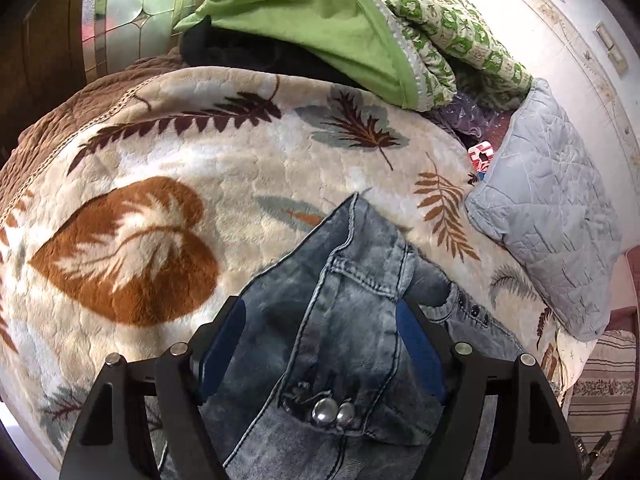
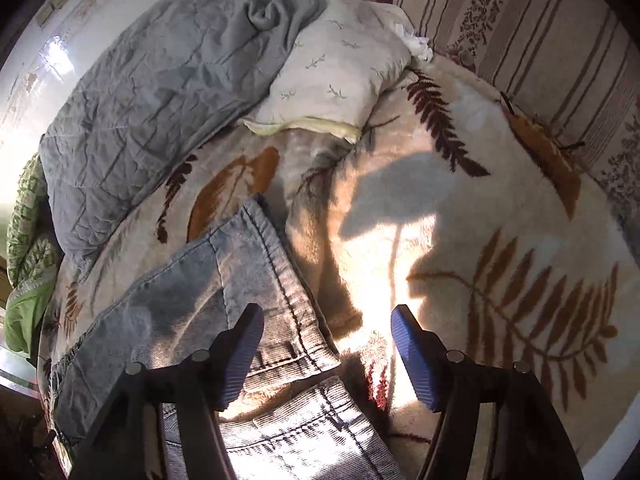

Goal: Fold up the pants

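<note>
- We see the jeans [image 1: 352, 320], of washed blue denim, lying on a fleece blanket [image 1: 168, 168] printed with brown and grey-blue leaves; this blanket covers the bed and carries everything else.
- In the left wrist view, the waistband end of the jeans, with two metal buttons [image 1: 332, 410], lies bunched directly under the left gripper [image 1: 320, 344].
- The left gripper has its jaws spread; denim lies between the blue pads [image 1: 418, 348], and we cannot tell whether the pads touch it.
- In the right wrist view, the hemmed leg ends of the jeans [image 2: 224, 280] lie folded across the blanket, toward its left side.
- The right gripper [image 2: 328, 350] has its jaws spread; its left pad sits over the denim hem, its right pad over bare, sunlit blanket, and nothing is pinched.
- A grey quilted cover [image 2: 152, 96] lies along the far-left edge of the blanket, with a cream pillow [image 2: 340, 76] just beside it.
- At the far edge in the left wrist view, we see a green quilt [image 1: 320, 20] heaped over dark cloth.
</note>
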A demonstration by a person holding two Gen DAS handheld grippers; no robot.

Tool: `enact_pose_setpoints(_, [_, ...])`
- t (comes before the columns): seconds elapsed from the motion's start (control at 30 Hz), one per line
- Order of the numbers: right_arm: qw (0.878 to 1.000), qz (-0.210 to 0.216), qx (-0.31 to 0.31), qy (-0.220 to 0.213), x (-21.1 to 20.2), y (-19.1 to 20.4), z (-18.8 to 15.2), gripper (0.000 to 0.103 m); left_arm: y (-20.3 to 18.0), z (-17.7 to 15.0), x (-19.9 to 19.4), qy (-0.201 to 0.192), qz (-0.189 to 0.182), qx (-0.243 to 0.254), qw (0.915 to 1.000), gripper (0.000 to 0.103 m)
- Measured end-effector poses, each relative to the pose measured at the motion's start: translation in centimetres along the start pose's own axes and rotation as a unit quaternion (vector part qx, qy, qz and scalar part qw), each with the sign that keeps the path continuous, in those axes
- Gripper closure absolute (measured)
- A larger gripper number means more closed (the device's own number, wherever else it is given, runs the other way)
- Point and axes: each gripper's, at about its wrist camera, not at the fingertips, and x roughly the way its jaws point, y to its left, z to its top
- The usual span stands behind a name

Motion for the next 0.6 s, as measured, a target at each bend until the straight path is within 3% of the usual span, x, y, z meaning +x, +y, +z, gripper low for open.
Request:
enact_pose_setpoints(0.1, [0.999,0.026,-0.015,-0.028,-1.1,1.1,1.2,0.033,-1.1,2.4,2.9,0.041,-0.023,0.003,0.9989,0.025])
enact_pose_setpoints(0.23, [0.998,0.049,-0.036,-0.002,0.5,3.3,1.4,0.033,-2.2,4.5,6.3,0.073,-0.019,0.012,0.9971,0.025])
enact_pose_setpoints(0.37, [0.996,0.065,-0.054,-0.002,1.6,4.7,0.9,0.033,-1.5,5.8,8.9,0.098,-0.023,-0.016,0.9948,0.026])
enact_pose_setpoints(0.5, [0.996,0.063,-0.066,-0.004,2.5,5.6,1.0,0.033,-2.0,6.4,9.0,0.083,-0.046,-0.012,0.9954,0.053])
enact_pose_setpoints(0.6, [0.995,0.058,-0.075,-0.001,3.1,6.0,1.0,0.033,-3.1,6.5,10.1,0.097,-0.044,0.012,0.9942,0.057])
